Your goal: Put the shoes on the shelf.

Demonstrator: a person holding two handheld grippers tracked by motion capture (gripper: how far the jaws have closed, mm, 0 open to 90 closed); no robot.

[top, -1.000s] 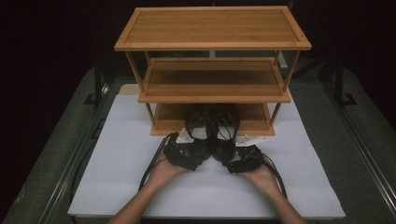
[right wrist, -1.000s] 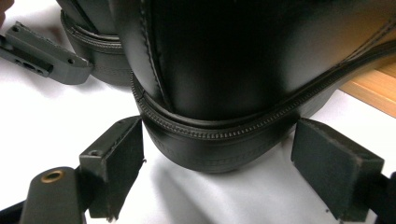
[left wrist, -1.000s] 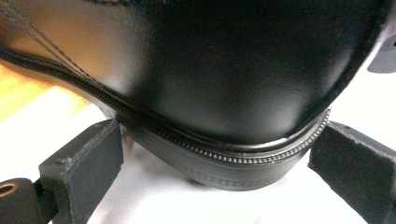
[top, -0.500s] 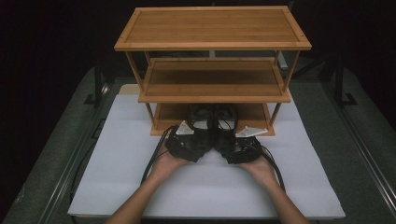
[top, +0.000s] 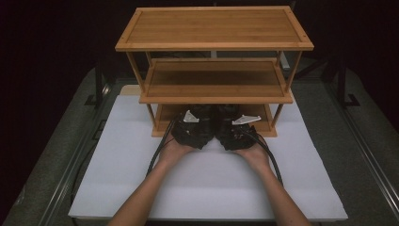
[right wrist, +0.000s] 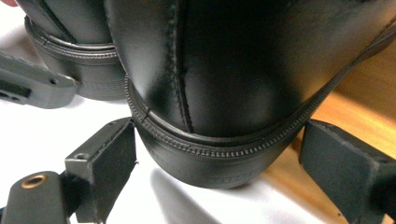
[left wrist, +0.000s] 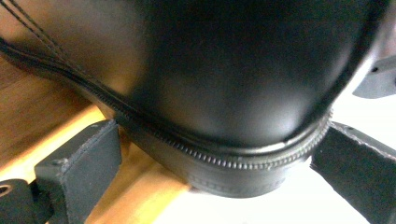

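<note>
Both grippers have been pushing forward: left gripper (top: pixel 190 128) and right gripper (top: pixel 237 130) fingers, apart, are bracketing glossy black leather shoes' (left wrist: pixel 233 93) heels onto the bamboo rack's (top: pixel 214 44) bottom shelf.

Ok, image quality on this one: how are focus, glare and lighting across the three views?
High view: lit at the centre, dark all around the white mat; the bamboo shelf rack reads clearly, but its bottom tier lies in shadow. Left gripper view: the black shoe is very close and soft, with a dull sheen. Right gripper view: the other shoe shows sharper stitching and mild glare.
</note>
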